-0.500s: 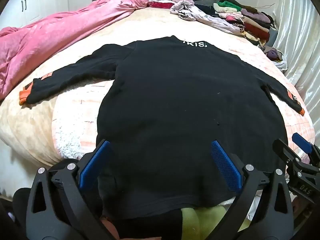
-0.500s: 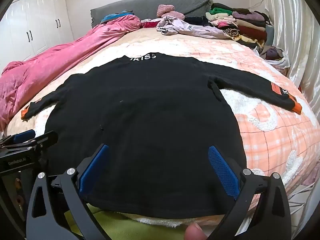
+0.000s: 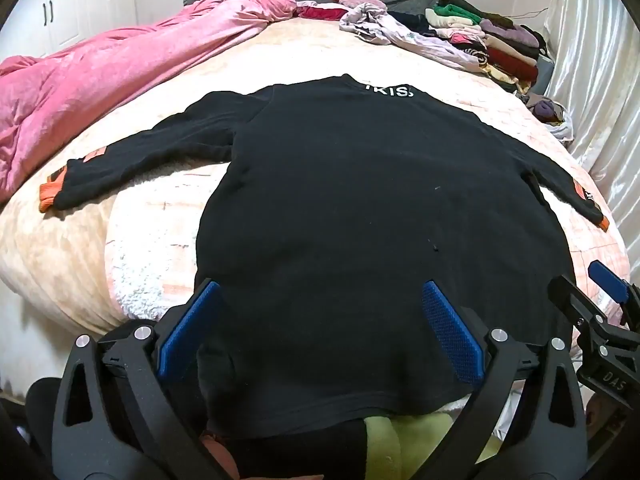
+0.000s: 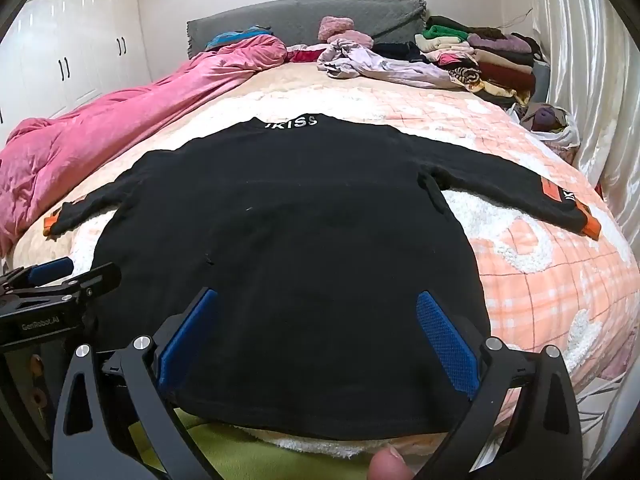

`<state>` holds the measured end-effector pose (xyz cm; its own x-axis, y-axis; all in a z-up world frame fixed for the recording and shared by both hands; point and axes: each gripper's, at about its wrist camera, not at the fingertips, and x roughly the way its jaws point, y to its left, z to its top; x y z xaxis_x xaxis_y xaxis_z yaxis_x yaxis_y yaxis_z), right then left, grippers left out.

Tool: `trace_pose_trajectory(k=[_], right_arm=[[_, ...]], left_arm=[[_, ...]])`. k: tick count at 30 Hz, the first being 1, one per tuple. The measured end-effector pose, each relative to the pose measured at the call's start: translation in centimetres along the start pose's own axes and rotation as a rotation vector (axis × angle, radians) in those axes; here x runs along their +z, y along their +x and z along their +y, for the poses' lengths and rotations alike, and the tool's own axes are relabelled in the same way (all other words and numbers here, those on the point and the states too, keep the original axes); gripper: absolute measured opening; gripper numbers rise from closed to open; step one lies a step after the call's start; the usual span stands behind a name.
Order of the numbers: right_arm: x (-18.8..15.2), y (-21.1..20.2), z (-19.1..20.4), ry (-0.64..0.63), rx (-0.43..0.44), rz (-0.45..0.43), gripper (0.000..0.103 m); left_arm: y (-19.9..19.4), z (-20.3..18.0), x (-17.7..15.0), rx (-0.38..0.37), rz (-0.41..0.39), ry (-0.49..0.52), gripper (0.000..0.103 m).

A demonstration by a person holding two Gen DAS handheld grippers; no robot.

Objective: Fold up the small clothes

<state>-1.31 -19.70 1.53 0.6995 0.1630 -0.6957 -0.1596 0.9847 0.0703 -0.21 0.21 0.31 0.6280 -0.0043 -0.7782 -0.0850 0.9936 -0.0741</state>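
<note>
A small black long-sleeved top (image 3: 360, 208) lies flat and spread on the bed, collar with white letters at the far side, hem at the near edge, both sleeves out sideways with orange cuffs. It also shows in the right wrist view (image 4: 288, 240). My left gripper (image 3: 320, 324) is open and empty, just above the hem on its left part. My right gripper (image 4: 316, 328) is open and empty above the hem on its right part. Each gripper shows at the edge of the other's view.
A pink quilt (image 3: 100, 72) is bunched along the left side of the bed. Piles of folded and loose clothes (image 4: 472, 56) sit at the far right by the grey headboard (image 4: 304, 16). White curtains (image 4: 592, 80) hang at the right. A peach checked blanket (image 4: 540, 264) covers the bed.
The right wrist view has dropped slightly lower toward the top. The left gripper and the top have not visibly moved.
</note>
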Motion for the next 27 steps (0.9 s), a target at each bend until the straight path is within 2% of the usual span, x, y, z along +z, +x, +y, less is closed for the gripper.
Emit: trace_pose_trajectory(k=[27], right_arm=[[-0.05,-0.06,0.02,-0.004,0.000,-0.006,0.099]], left_arm=[[0.01,0.25,-0.07,0.000,-0.009,-0.001,0.094]])
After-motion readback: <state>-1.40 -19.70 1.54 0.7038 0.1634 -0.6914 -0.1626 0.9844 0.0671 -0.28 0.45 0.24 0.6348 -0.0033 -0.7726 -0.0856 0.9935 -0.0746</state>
